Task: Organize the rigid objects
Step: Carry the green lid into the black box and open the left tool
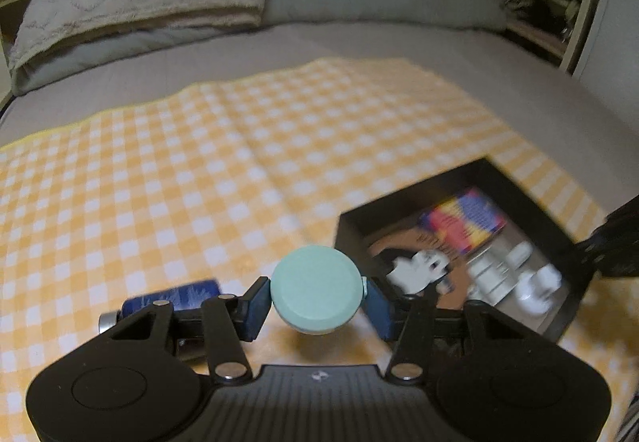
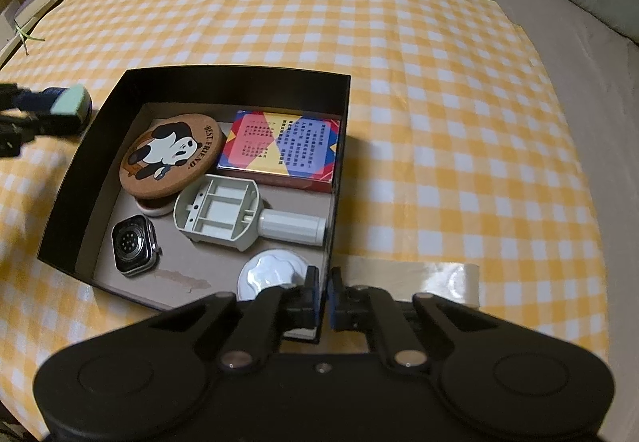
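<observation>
A: Where's the mint-green round disc (image 1: 315, 290)?

B: Clamped by its edges between the blue pads (image 1: 255, 308) of the left gripper (image 1: 315, 302), off the yellow checked cloth (image 1: 199, 170), just beside the left wall of the black box (image 2: 235, 82). A dark blue cylinder with a silver end (image 1: 171, 300) lies on the cloth behind the left jaw.

A: And the box?

B: It sits on the cloth. Inside: a cork coaster with a panda (image 2: 171, 154) by the far-left corner, a colourful card box (image 2: 281, 148) in the far-right corner, a white plastic handled frame (image 2: 239, 218) in the middle, a watch face (image 2: 131, 244) near the left wall, and a white round knob (image 2: 275, 276) at the near-right corner.

A: The right gripper (image 2: 323, 296)?

B: Its jaws are pinched together on the box's right wall near the front corner. A strip of clear tape (image 2: 435, 278) lies on the cloth just right of it.
</observation>
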Demonstrator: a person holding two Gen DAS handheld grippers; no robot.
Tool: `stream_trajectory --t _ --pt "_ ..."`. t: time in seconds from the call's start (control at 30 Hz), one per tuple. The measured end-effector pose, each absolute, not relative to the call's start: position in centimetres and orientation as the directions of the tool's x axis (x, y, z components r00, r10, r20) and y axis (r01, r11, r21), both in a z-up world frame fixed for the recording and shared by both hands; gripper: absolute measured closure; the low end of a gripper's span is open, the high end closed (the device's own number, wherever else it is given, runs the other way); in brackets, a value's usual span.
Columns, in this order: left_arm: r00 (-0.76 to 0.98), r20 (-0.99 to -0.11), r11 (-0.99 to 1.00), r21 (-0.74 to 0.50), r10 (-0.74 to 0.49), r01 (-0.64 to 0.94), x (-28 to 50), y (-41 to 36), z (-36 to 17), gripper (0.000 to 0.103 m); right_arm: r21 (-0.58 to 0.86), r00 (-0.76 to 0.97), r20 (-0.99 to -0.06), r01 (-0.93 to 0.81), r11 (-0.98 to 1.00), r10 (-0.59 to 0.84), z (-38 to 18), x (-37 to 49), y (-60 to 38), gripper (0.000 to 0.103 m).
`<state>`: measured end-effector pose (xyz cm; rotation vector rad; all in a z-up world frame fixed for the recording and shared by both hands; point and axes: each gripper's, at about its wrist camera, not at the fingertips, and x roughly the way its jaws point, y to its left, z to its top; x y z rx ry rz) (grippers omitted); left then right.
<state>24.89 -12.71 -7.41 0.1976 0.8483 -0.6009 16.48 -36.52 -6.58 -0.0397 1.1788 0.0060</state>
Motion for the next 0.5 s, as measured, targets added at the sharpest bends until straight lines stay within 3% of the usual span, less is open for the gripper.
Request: stream_trajectory --t 0.17,0.5 --pt "0.493 -0.723 0.784 -0.108 -0.484 0.611 23.2 -14.5 -5.4 0.051 -0.038 0.383 -0.923 -0.031 0.999 -0.023 -6.7 16.5 -36.5 0.098" --pt "0.319 -0.753 0.667 -0.205 -0.575 0.717 18.8 -20.7 -6.3 0.051 -0.047 0.386 -0.922 -0.034 0.998 -0.030 -6.6 16.4 -36.4 0.098"
